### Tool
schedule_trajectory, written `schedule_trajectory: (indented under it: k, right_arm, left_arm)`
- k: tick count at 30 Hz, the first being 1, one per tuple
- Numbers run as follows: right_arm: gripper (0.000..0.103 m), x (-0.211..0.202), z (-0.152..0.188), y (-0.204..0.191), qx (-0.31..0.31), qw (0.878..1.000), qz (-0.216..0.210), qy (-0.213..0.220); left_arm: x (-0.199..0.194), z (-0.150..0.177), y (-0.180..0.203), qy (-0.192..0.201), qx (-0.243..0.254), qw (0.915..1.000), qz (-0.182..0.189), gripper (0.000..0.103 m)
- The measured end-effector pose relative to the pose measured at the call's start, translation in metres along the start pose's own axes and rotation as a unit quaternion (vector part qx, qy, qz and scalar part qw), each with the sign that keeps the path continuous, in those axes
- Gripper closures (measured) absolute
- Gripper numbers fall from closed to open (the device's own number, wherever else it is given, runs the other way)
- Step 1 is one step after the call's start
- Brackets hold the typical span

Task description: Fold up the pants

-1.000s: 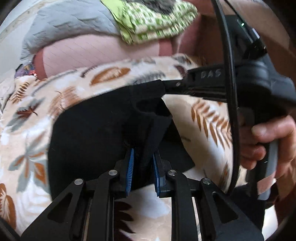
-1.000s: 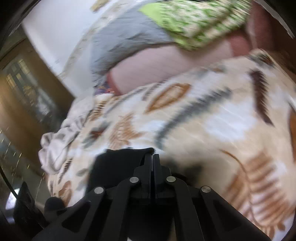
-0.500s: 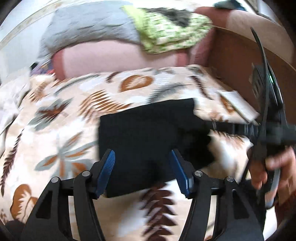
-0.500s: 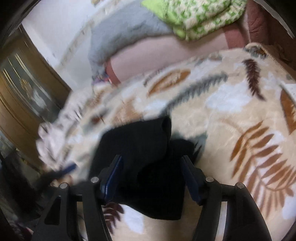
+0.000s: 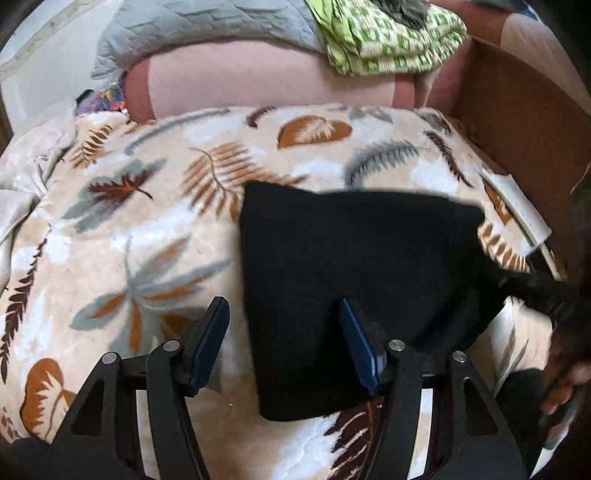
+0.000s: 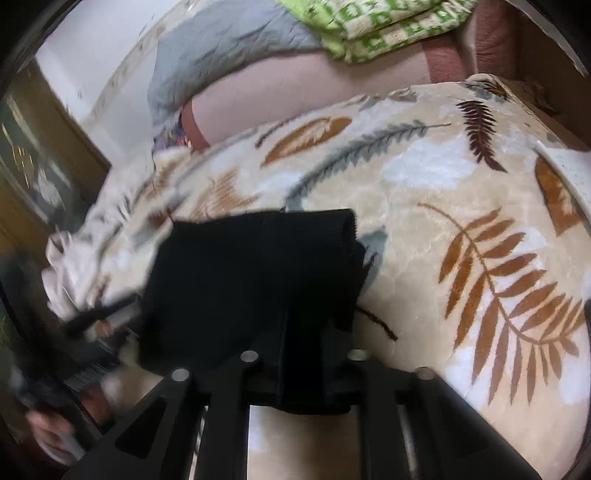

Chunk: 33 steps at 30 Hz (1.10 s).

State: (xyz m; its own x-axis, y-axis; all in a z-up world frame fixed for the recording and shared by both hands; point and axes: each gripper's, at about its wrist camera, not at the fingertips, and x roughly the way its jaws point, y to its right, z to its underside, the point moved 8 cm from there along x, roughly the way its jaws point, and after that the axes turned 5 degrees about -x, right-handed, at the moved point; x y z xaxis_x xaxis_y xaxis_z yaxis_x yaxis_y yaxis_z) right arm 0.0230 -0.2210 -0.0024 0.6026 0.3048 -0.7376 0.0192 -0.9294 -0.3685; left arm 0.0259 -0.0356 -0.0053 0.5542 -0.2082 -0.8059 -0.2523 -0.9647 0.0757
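- Leaf-print fleece blanket [image 5: 155, 236] spread over a bed, cream with brown, rust and grey fern shapes; same blanket [image 6: 461, 206] fills most of the right wrist view too.
- Beyond the blanket: pinkish bolster [image 5: 258, 85] running across, grey quilt [image 5: 207, 33] draped over it, green-and-white patterned bedding [image 5: 391, 40] piled on the top right.
- Brown cardboard-looking panel [image 5: 524, 122] along the right edge of the bed, white paper-ish sheet [image 5: 517, 206] lying at its foot on the blanket.
- Wooden cabinet with glass [image 6: 40, 173] off at the left in the right wrist view, pale wall above it. Pretty blurry there.
- Black pants [image 5: 362, 280] already folded into a squarish bundle, lying flat on the blanket near its middle.
- Left gripper [image 5: 284, 347] about half open, jaws just been widening earlier in the second, blue pads [image 5: 210, 339] clear of the cloth. Left edge of the bundle sits between the jaws but nothing pinched, hovering just above.
- Right gripper [image 6: 303, 373] narrowed down, jaws just been closing, with a fold of the pants [image 6: 251, 280] bunched between them. Looks clamped on the near edge of the bundle, though dark-on-dark so pads themselves hard to make out.
- Hand [image 5: 565, 384] on the other gripper's handle visible at the bottom right of the left view, blurred; likewise a hand [image 6: 51, 432] at the bottom left of the right view.
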Motion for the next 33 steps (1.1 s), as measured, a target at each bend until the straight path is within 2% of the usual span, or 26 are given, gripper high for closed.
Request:
schedule_trajectory:
  k: [4, 8, 11, 14, 17, 19, 23, 26, 33]
  right_arm:
    - [0.075, -0.032, -0.018, -0.001, -0.011, 0.999, 0.014, 0.047]
    - [0.075, -0.039, -0.036, -0.028, -0.05, 0.996, -0.009, 0.076]
    - [0.075, -0.02, -0.045, -0.044, -0.07, 0.995, -0.01, 0.075]
    - [0.075, 0.005, -0.045, -0.044, -0.072, 0.996, -0.007, 0.056]
    - [0.078, 0.026, -0.042, -0.029, -0.054, 0.998, 0.011, 0.039]
    - [0.08, 0.035, -0.038, -0.017, -0.027, 0.999, 0.003, 0.032]
    - [0.081, 0.048, -0.031, -0.005, -0.001, 0.999, -0.017, 0.028]
    - [0.08, 0.045, -0.033, -0.007, -0.002, 0.999, -0.021, 0.026]
    - [0.068, 0.001, -0.031, -0.034, -0.044, 0.998, -0.019, 0.046]
  left_arm:
    - [-0.004, -0.006, -0.004, 0.005, -0.007, 1.0, -0.002, 0.042]
    - [-0.003, -0.022, -0.004, 0.016, -0.01, 0.9998, -0.009, 0.042]
    - [0.003, -0.031, -0.003, 0.02, -0.012, 0.9997, -0.012, 0.042]
    - [0.015, -0.035, -0.002, 0.011, -0.013, 0.9998, -0.014, 0.042]
    - [0.028, -0.038, -0.001, 0.002, -0.016, 0.9998, -0.015, 0.04]
    - [0.035, -0.04, 0.0, 0.004, -0.017, 0.9997, -0.014, 0.033]
    - [0.045, -0.042, 0.002, 0.003, -0.021, 0.9997, -0.012, 0.03]
    - [0.045, -0.042, 0.004, 0.004, -0.022, 0.9996, -0.015, 0.029]
    - [0.024, -0.04, -0.001, 0.006, -0.028, 0.9995, -0.017, 0.029]
